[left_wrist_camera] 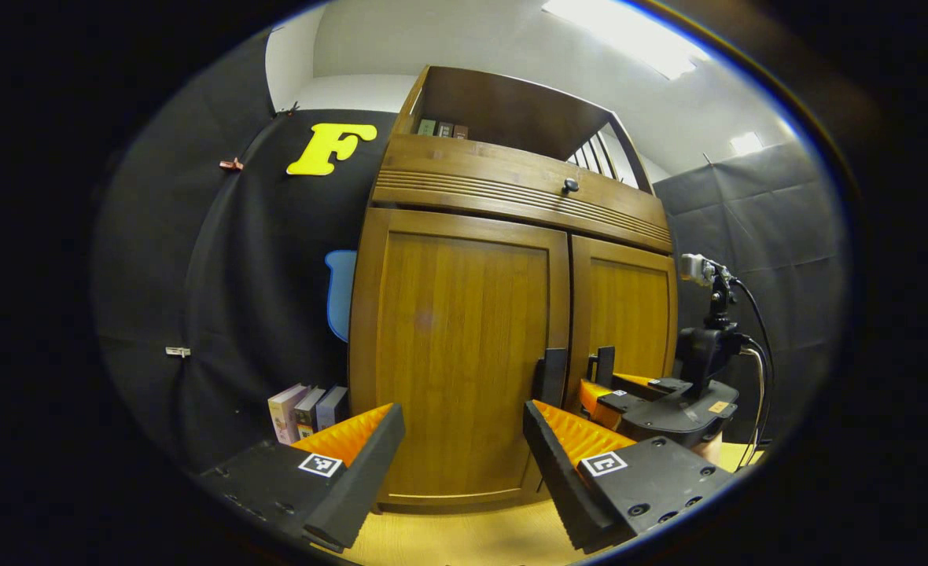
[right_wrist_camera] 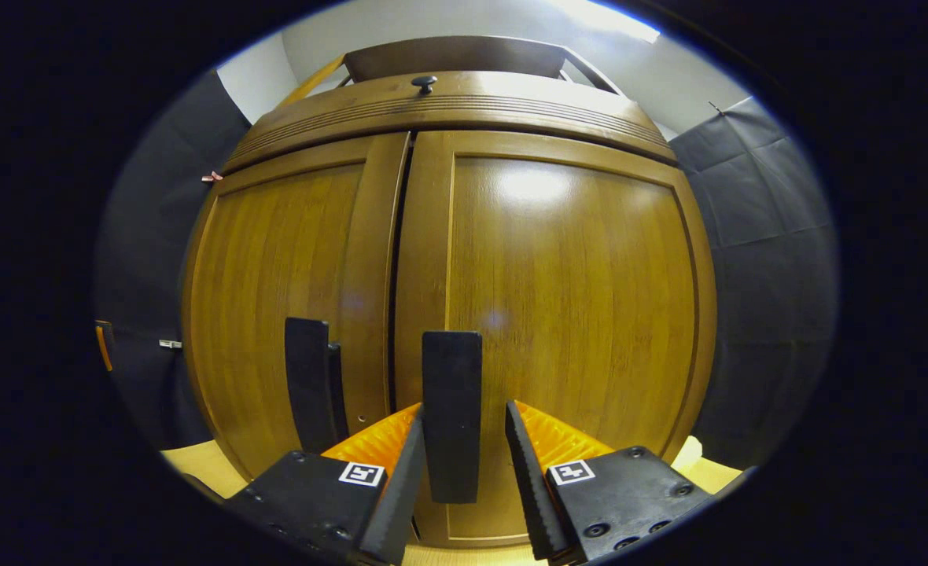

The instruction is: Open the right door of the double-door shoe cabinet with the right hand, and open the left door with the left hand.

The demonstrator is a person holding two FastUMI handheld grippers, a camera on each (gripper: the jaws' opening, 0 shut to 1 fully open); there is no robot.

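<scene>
The wooden shoe cabinet has both doors shut, the left door (left_wrist_camera: pixel 464 346) and the right door (right_wrist_camera: pixel 574 314). Each door carries a dark upright handle near the centre seam: the left handle (left_wrist_camera: pixel 550 376) (right_wrist_camera: pixel 311 393) and the right handle (left_wrist_camera: pixel 604 363) (right_wrist_camera: pixel 452 417). My right gripper (right_wrist_camera: pixel 464 417) (left_wrist_camera: pixel 607 385) is open, and the right handle stands between its fingers. A gap shows beside the right finger. My left gripper (left_wrist_camera: pixel 460 440) is open and empty, a short way in front of the left door and left of its handle.
A drawer with a round knob (left_wrist_camera: pixel 570 185) runs above the doors, under an open shelf (left_wrist_camera: pixel 503 110). A few books (left_wrist_camera: pixel 307 409) stand on the light wooden floor (left_wrist_camera: pixel 464 534) left of the cabinet. Black cloth walls close both sides.
</scene>
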